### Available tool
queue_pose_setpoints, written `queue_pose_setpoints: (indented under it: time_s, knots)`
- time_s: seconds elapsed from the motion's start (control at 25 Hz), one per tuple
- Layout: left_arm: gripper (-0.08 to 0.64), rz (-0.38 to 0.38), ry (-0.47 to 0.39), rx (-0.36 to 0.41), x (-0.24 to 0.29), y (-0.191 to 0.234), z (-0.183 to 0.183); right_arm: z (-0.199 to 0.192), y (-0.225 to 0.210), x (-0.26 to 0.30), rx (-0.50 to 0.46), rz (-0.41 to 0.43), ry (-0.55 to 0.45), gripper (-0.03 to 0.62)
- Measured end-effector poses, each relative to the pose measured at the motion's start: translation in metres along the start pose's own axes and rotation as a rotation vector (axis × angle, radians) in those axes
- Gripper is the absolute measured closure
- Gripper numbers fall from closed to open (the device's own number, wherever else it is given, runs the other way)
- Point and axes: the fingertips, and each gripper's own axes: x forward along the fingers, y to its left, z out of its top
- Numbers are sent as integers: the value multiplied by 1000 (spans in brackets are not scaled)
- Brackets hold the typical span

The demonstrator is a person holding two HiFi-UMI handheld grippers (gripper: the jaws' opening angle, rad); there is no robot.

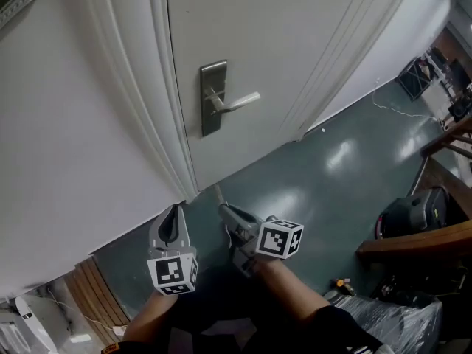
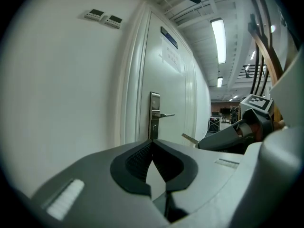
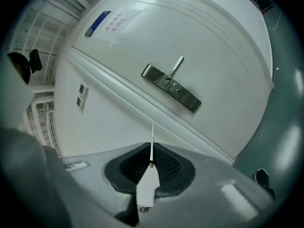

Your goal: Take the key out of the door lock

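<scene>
A steel lock plate (image 1: pixel 213 116) with a lever handle (image 1: pixel 240 102) sits on the white door (image 1: pixel 295 35). Below it and clear of the door, my right gripper (image 1: pixel 222 208) is shut on the key (image 1: pixel 217 195). The key's thin blade (image 3: pixel 152 144) sticks out past the pads, seen edge-on and pointing towards the lock plate (image 3: pixel 171 88). My left gripper (image 1: pixel 175 209) hangs beside the right one, shut with nothing in it. In the left gripper view the lock plate (image 2: pixel 154 115) stands ahead, with the right gripper (image 2: pixel 223 139) and the key (image 2: pixel 189 138) at the right.
White wall (image 1: pixel 66 139) and door frame (image 1: pixel 140 102) lie to the left. Green floor (image 1: pixel 332 175) spreads to the right, with a wooden bench (image 1: pixel 428 242), a dark bag (image 1: pixel 413 212) and a cable. Wooden slats (image 1: pixel 92 293) lie at the lower left.
</scene>
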Motion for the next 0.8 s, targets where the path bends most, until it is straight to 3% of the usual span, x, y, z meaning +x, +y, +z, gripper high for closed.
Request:
queue_pose_setpoints:
  time_s: [0.48,0.8]
  knots:
    - [541,-171,-35,0,-66,-30,12,-44,53,-60,-81,-124,-109,577]
    - [541,-286,-30,-2,-86,-97,9,-52,49,-130,-77,-188,-193,577]
